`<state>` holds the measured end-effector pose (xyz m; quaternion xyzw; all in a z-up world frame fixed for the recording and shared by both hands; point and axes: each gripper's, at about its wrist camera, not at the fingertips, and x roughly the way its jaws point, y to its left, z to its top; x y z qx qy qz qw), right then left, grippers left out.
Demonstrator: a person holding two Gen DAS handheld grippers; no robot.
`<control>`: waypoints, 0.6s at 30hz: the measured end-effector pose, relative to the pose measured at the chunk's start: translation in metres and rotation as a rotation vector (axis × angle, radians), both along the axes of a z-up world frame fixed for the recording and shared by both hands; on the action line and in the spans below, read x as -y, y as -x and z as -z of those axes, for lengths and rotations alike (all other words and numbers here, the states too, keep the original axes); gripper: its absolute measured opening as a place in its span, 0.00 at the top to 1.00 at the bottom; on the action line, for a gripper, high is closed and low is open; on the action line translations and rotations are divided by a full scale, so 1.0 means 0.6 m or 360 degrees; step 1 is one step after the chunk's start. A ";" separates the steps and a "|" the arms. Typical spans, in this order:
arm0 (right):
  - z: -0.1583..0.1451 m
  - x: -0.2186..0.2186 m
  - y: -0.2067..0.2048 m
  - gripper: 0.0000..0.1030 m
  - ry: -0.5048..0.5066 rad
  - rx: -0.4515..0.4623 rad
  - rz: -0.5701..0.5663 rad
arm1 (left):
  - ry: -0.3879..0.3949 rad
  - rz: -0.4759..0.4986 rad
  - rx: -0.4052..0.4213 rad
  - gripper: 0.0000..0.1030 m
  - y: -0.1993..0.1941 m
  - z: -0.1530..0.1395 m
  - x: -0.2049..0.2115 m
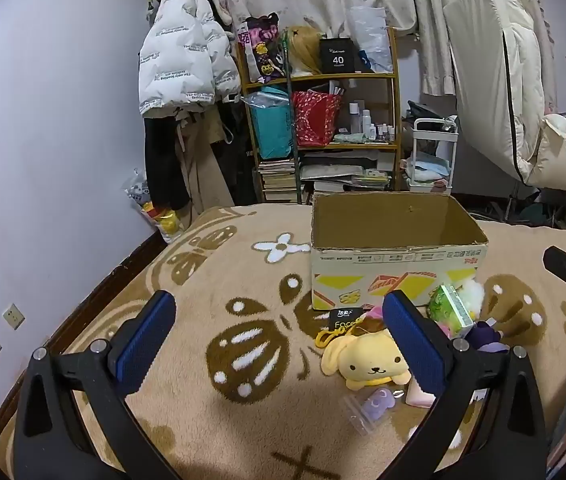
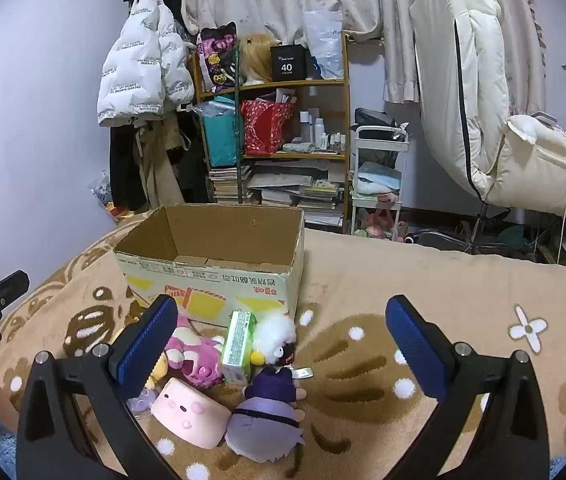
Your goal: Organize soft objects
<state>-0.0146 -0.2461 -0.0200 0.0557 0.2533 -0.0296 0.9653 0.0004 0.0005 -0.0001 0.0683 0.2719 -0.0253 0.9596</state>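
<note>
Left gripper [image 1: 279, 336]: jaws spread wide, nothing between the blue pads [image 1: 145, 340]; fingers point forward and slightly down. Right gripper [image 2: 283, 340]: jaws likewise spread wide, holding nothing, same forward pose. The two grippers sit side by side, well apart, at similar height.

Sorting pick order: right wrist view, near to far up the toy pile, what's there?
Purple doll → green carton → cardboard box. Pink pig plush, pink bear and white fluffy toy overlap in depth, so left out.
</note>
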 end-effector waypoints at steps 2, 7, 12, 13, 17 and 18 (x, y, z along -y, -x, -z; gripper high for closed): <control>-0.001 0.000 0.000 0.00 -0.0006 -0.0006 -0.0003 | 0.0002 0.0017 0.0013 0.01 0.006 -0.005 0.000; -0.002 -0.001 -0.001 0.00 -0.0004 -0.0019 -0.0004 | -0.0016 0.0013 0.0013 0.01 0.001 -0.008 -0.011; 0.000 0.000 -0.002 0.00 0.0003 -0.0011 -0.0008 | -0.0055 0.0008 0.0040 0.01 0.007 0.002 0.010; 0.001 0.000 -0.002 0.00 0.0009 -0.0012 -0.0007 | -0.0057 0.0007 0.0040 0.01 0.007 0.003 0.012; -0.003 -0.005 0.002 0.00 0.0004 -0.0014 -0.0009 | -0.0059 0.0011 0.0045 0.01 0.006 0.000 0.012; -0.003 -0.004 0.001 0.00 0.0004 -0.0011 -0.0009 | -0.0058 0.0011 0.0045 0.01 0.006 0.001 0.013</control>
